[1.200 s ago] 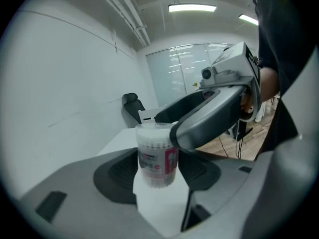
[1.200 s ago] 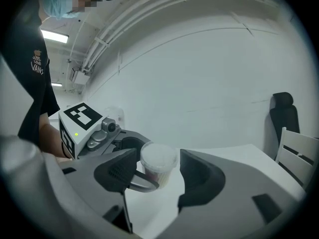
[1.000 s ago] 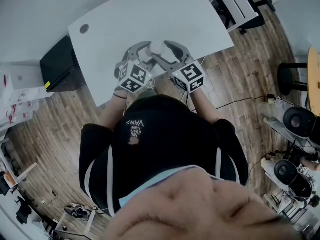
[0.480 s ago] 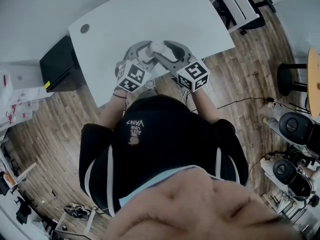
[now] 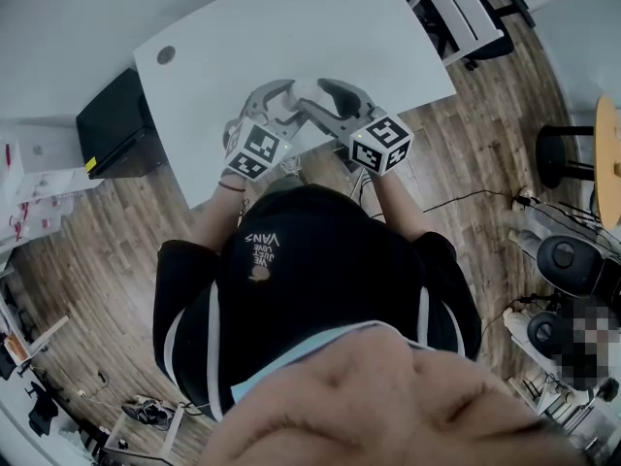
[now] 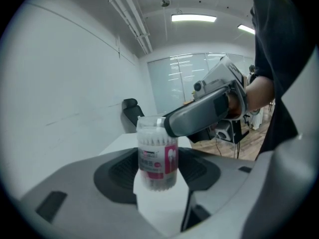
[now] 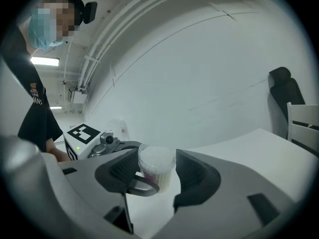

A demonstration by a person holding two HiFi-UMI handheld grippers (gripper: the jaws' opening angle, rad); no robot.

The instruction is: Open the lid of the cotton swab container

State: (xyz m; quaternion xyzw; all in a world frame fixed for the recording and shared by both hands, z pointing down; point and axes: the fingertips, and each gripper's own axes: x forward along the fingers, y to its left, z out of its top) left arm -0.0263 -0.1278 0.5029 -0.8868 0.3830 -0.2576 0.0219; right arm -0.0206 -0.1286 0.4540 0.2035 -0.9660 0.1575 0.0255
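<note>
The left gripper (image 6: 157, 171) has its jaws closed on the lower body of the cotton swab container (image 6: 157, 153). The dark ribbed pads press the clear wall on both sides at the level of the pink label. The container stands upright, its base on or just over the white tabletop (image 6: 160, 210); which of the two cannot be told. This low grip seems chosen to anchor the body and leave the top free.

The right gripper (image 7: 157, 169) comes in from the opposite side and higher, its jaws closed around the lid (image 7: 156, 157), one pad at each side of the pale round cap. In the left gripper view, one of its grey jaws lies across the container's upper rim and hides part of the lid. The lid looks seated, with no gap visible between it and the body, so the opening is judged not yet done. One tool holds while the other is set to pull or twist.

In the head view the two grippers meet nose to nose near the front edge of the tabletop, close to the person. The left marker cube (image 5: 258, 149) and the right marker cube (image 5: 380, 142) sit nearest the body. Working this close probably gives both hands steady leverage. The likely risk is the light container slipping or tilting in the left jaws if the lid releases with a jerk.
</note>
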